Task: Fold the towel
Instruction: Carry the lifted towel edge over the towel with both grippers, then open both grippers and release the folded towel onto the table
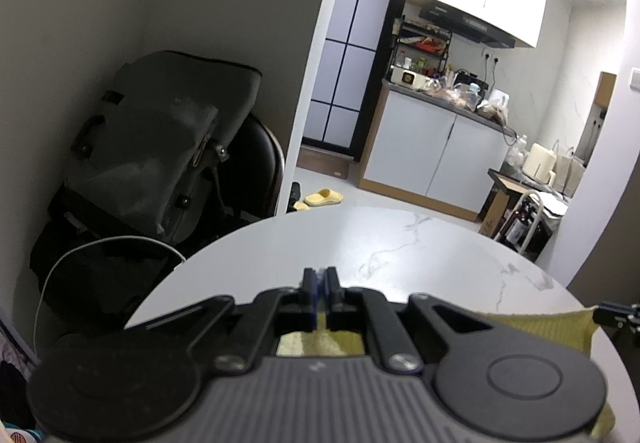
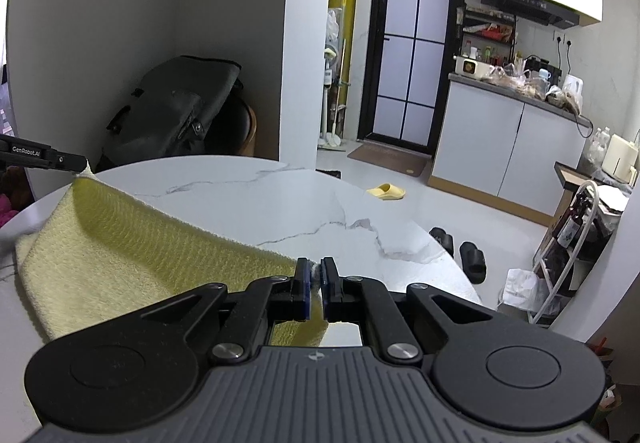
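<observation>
A pale yellow towel [image 2: 120, 255] is held up by two corners over a round white marble table [image 2: 280, 199]. My right gripper [image 2: 315, 275] is shut on the towel's near right corner. My left gripper [image 1: 319, 283] is shut on the other corner; the towel [image 1: 540, 327] stretches from it to the right, where the right gripper's tip [image 1: 616, 317] shows. In the right wrist view the left gripper [image 2: 76, 162] pinches the far left corner. The towel sags between them and its lower part lies doubled on the table.
A dark bag [image 1: 160, 147] sits on a black chair beyond the table's far left edge. Past the table are white kitchen cabinets [image 2: 512, 159], a glazed door [image 2: 412, 43], yellow slippers [image 2: 386, 191], black slippers [image 2: 460, 251] and a rack with bottles [image 2: 572, 231].
</observation>
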